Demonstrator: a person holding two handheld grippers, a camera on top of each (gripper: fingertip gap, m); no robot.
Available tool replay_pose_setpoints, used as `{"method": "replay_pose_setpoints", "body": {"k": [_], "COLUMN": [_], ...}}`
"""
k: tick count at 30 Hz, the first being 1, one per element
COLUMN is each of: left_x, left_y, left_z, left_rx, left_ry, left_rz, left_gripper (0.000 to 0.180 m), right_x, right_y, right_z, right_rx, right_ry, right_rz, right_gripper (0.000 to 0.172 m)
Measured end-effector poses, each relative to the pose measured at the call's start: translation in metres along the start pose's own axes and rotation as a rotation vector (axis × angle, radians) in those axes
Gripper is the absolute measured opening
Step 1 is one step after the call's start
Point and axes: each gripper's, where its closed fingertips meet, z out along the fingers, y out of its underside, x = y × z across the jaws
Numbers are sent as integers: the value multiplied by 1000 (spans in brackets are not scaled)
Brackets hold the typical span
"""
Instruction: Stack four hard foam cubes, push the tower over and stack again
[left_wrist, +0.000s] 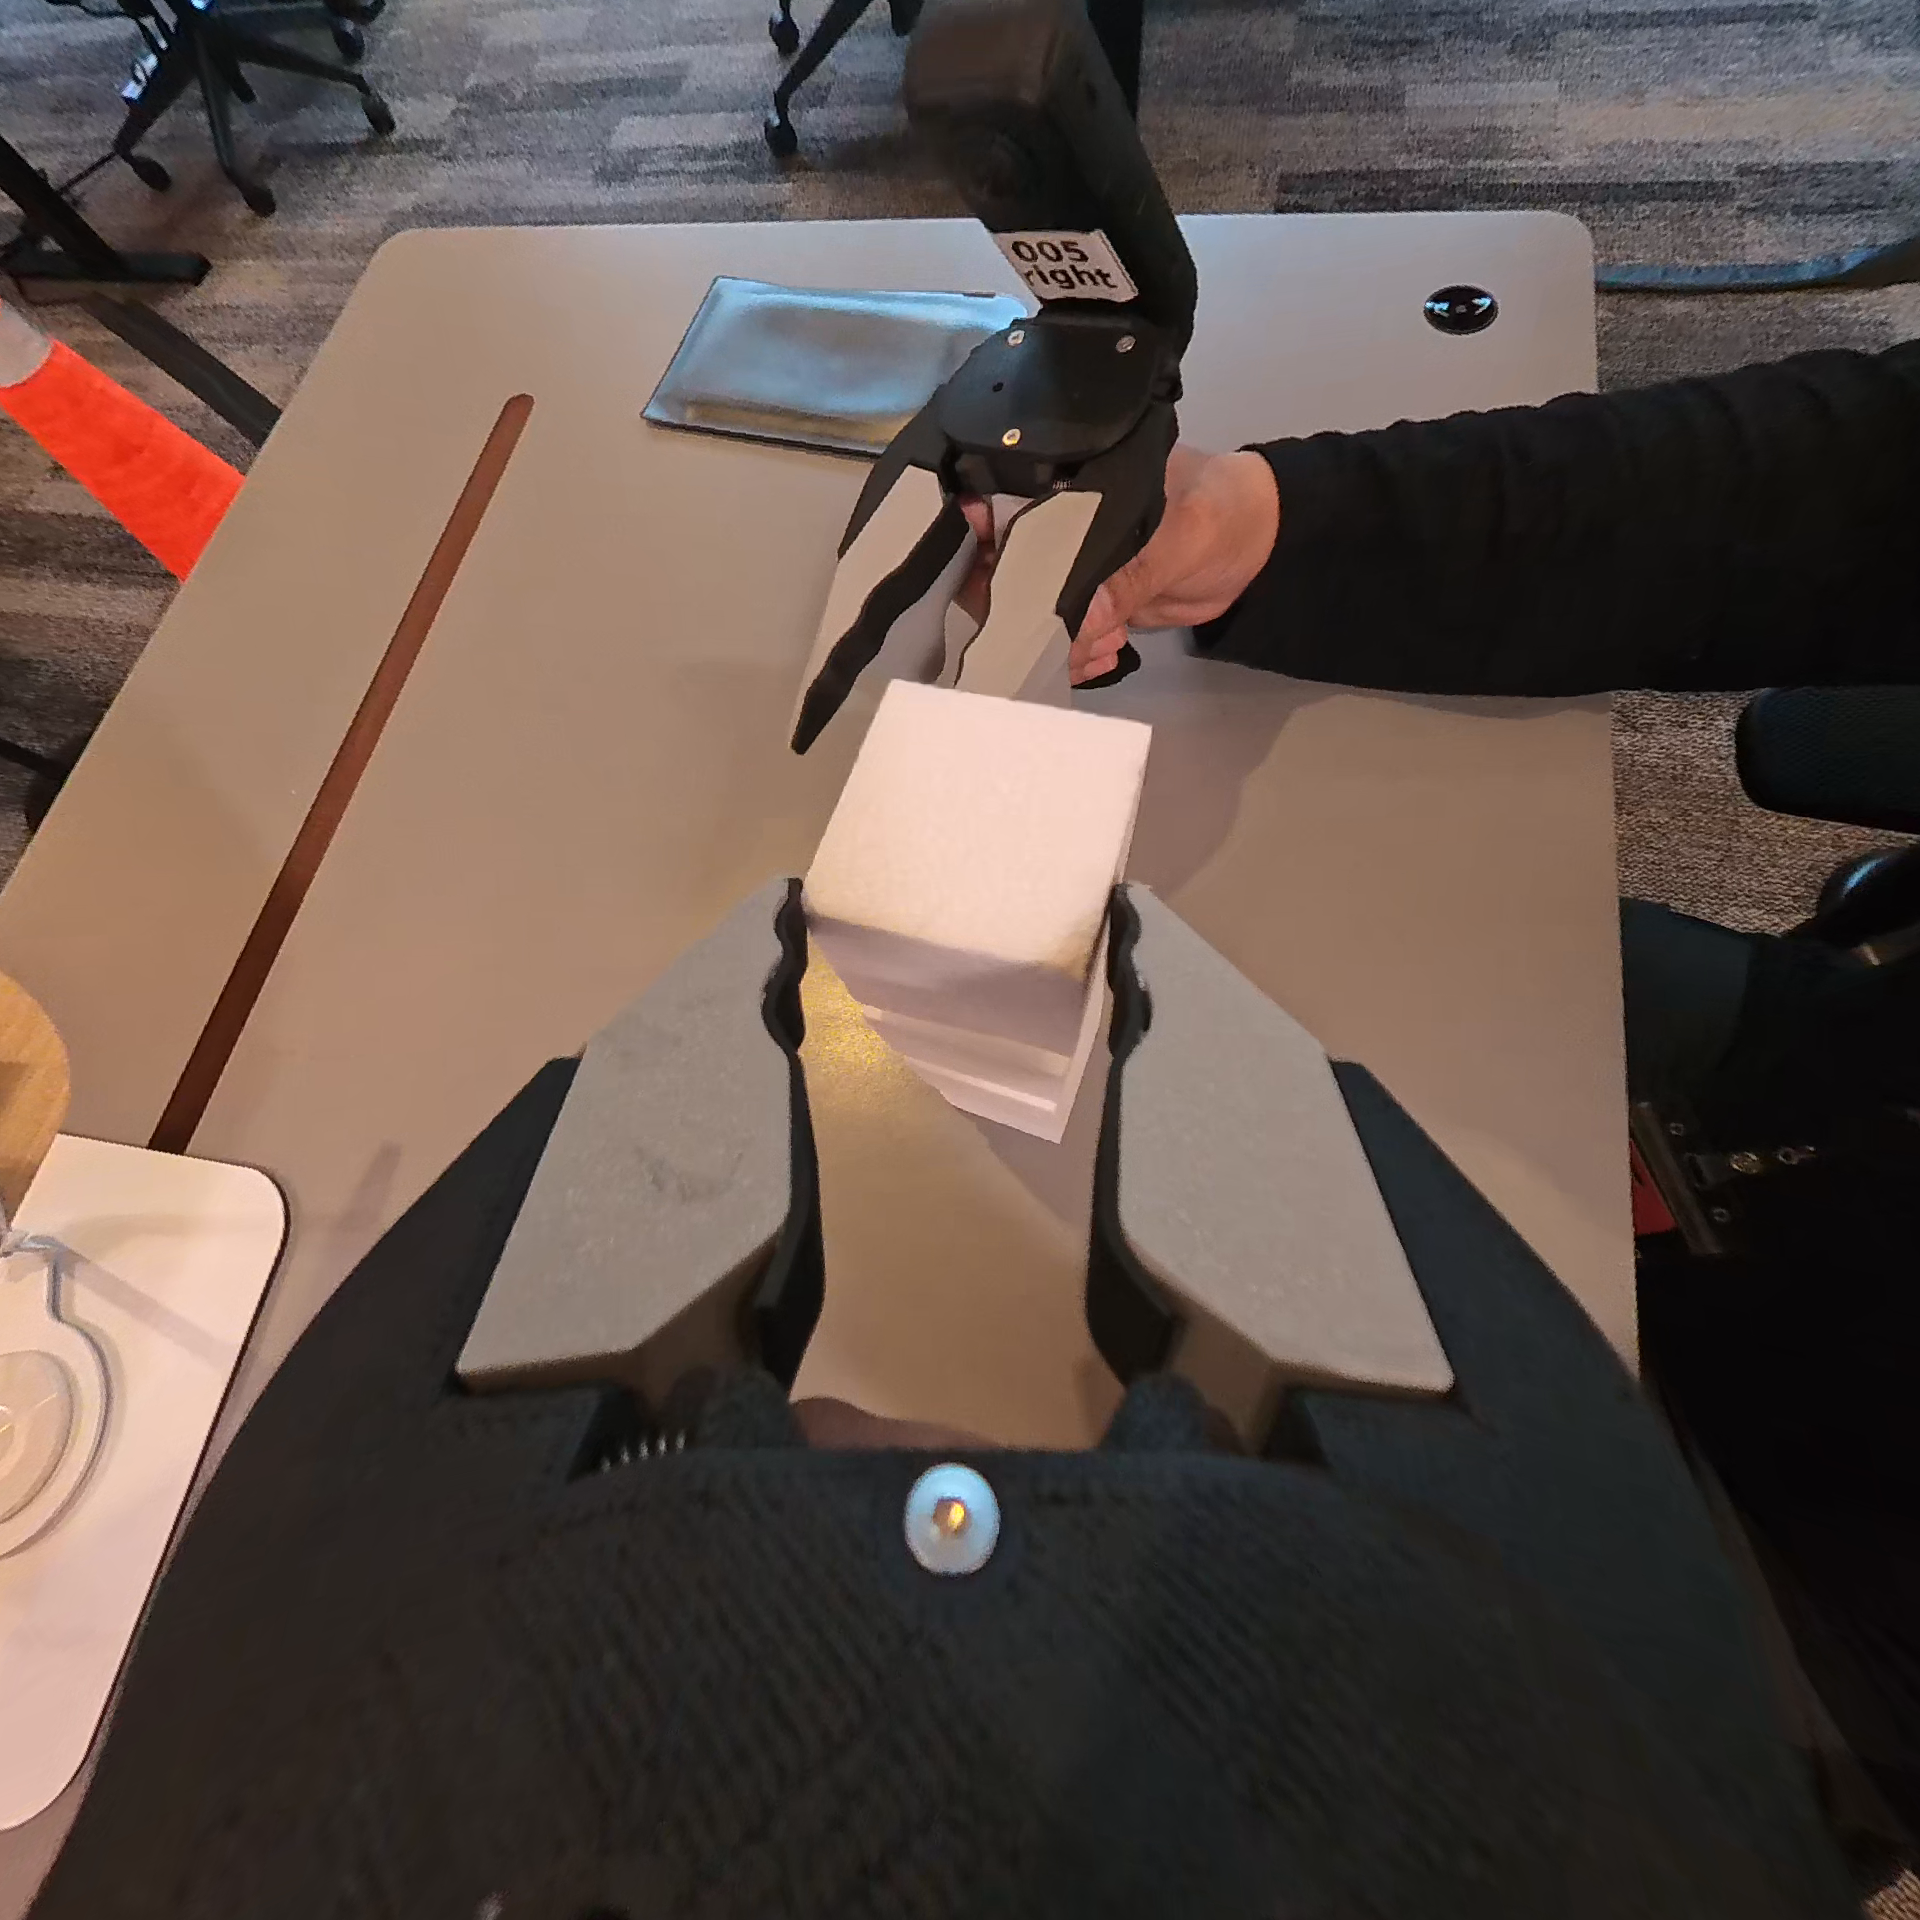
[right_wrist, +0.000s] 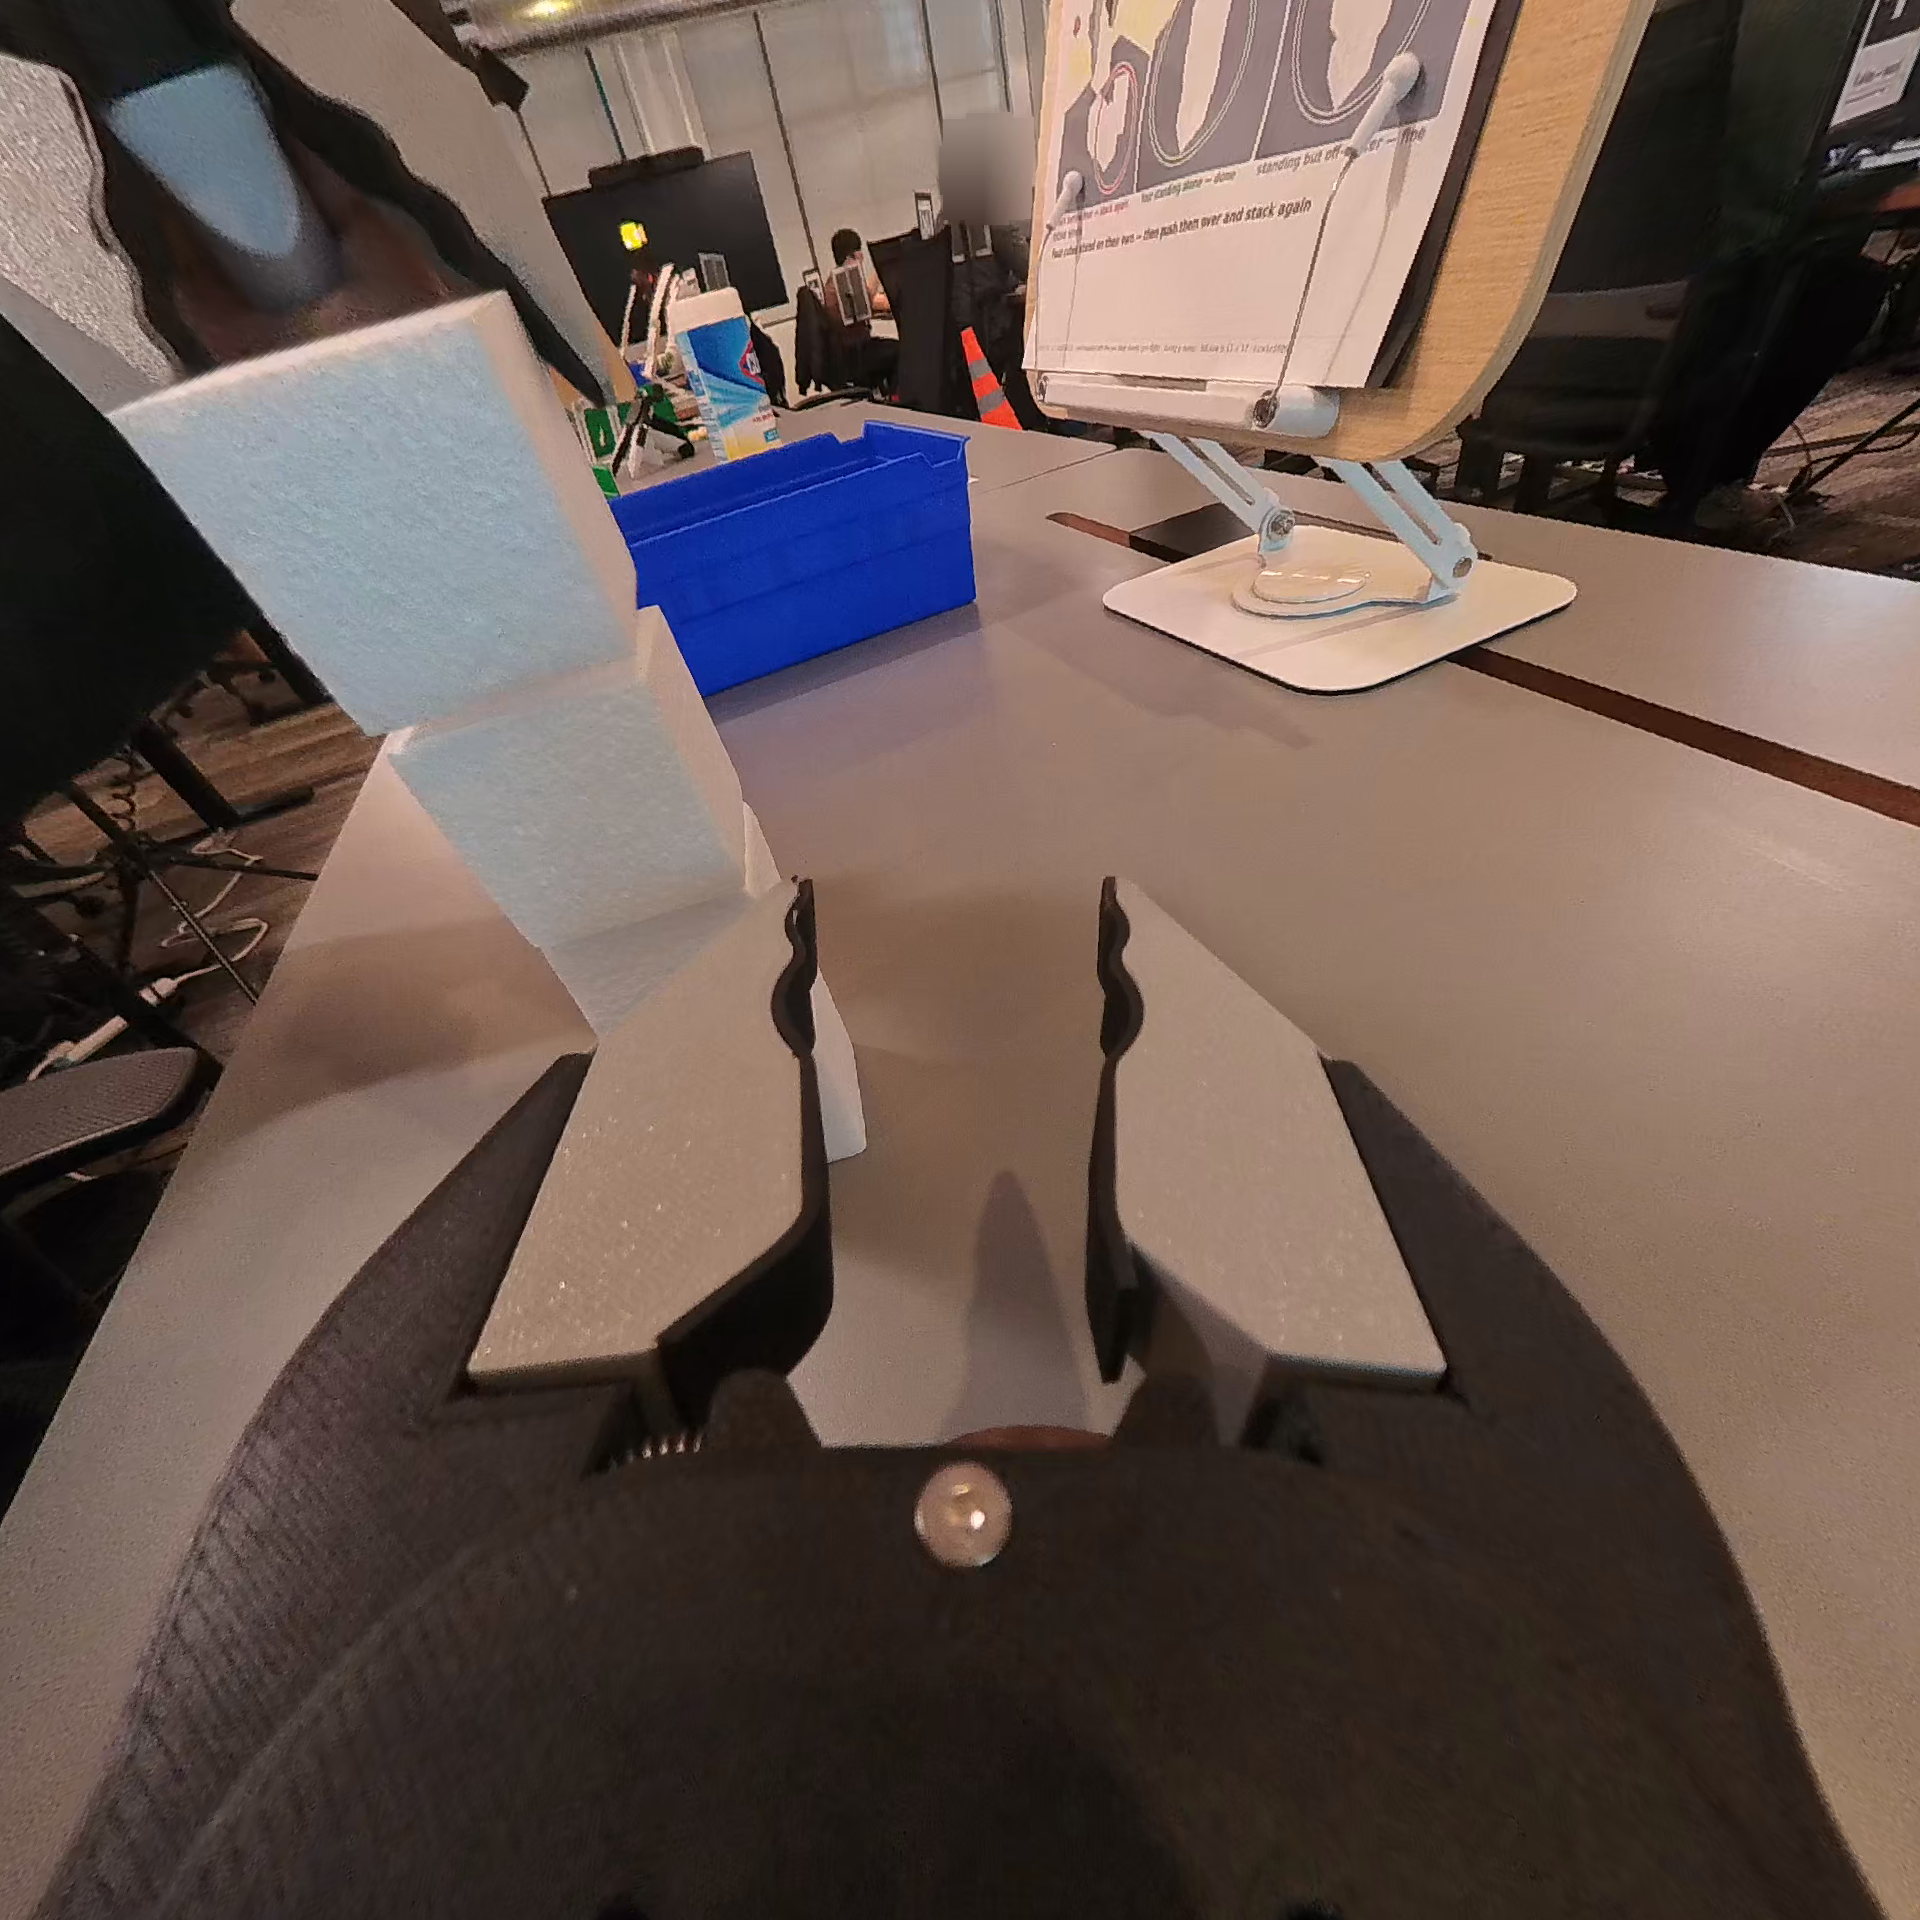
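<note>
A tower of white foam cubes (left_wrist: 997, 1049) stands on the grey table (left_wrist: 520, 831). My left gripper (left_wrist: 954, 914) looks down on it and is shut on the top cube (left_wrist: 977, 810), one pad on each side. In the right wrist view the top cube (right_wrist: 364, 499) sits on the second cube (right_wrist: 561, 800), with a left finger (right_wrist: 447, 177) above it. My right gripper (right_wrist: 956, 914) is open and empty, low beside the tower's base, which shows just behind its left finger (right_wrist: 686, 1143). In the left wrist view it (left_wrist: 925, 675) hangs just beyond the tower.
A blue bin (right_wrist: 810, 561) and a white document stand (right_wrist: 1340, 603) are on the table past the tower. A silver pouch (left_wrist: 821, 364) lies at the far side. A person's hand (left_wrist: 1195, 551) holds the right gripper. The stand's base (left_wrist: 125, 1351) is at the left.
</note>
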Motion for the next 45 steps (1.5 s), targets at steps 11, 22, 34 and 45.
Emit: {"method": "replay_pose_setpoints", "body": {"k": [11,22,34,45], "left_x": [1,-2,2,-12], "left_y": [1,6,1,73], "left_z": [-1,1,-9,-53], "left_rx": [0,-12,19,102], "left_ry": [-2,-10,-18,-279], "left_rz": [2,-3,-6,-186], "left_gripper": [56,57,78,70], "right_x": [1,1,-1,-1], "right_y": [-2,-3,-2,0], "right_z": [-1,-2,-2,-3], "right_rx": [7,12,7,14], "right_ry": [1,-1,-15,-12], "right_rz": [3,4,4,3], "right_gripper": [52,52,52,53]}}
